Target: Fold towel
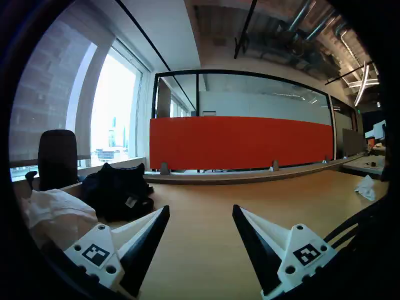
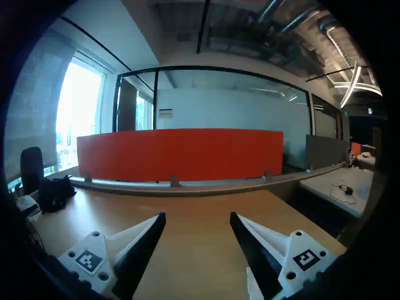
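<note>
Two empty tools, our left tool (image 1: 200, 208) and right tool (image 2: 197, 215), hang wide open over the smooth wooden worktop (image 1: 280, 192). What we take for the towel (image 1: 57, 214), a crumpled white heap, lies far left beside a black bag (image 1: 117, 192). Soft, light and limp, it probably wants pinching at a corner.
</note>
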Tool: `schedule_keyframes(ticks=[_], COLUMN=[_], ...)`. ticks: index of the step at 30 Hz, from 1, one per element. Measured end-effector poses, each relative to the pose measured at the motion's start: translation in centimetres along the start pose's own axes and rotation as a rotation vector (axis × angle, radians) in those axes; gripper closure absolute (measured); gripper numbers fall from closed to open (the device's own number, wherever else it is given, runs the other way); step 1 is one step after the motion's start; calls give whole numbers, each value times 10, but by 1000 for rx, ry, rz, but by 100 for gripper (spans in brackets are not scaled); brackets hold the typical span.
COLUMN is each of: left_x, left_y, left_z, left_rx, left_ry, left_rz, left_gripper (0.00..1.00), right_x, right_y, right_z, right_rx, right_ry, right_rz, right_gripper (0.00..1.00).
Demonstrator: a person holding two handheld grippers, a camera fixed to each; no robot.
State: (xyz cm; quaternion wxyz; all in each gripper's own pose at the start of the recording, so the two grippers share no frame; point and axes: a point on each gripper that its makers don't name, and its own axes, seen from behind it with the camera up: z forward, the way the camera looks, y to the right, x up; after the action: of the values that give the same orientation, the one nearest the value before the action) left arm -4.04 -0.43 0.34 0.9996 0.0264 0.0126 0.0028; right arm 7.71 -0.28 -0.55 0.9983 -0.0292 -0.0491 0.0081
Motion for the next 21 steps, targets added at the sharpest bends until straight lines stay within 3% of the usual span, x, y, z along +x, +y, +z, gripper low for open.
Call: schedule_keyframes(ticks=[13,21], left_x=[0,-1], left_y=[0,-1], left_z=[0,0], left_rx=[0,0], left_ry=[0,0], left_rz=[0,0], left_gripper=[7,7], right_x=[-24,-46], right_y=[0,-4], right_z=[9,14], right_rx=[57,92], right_ry=[78,91], right_rz=[13,6], right_gripper=[1,1])
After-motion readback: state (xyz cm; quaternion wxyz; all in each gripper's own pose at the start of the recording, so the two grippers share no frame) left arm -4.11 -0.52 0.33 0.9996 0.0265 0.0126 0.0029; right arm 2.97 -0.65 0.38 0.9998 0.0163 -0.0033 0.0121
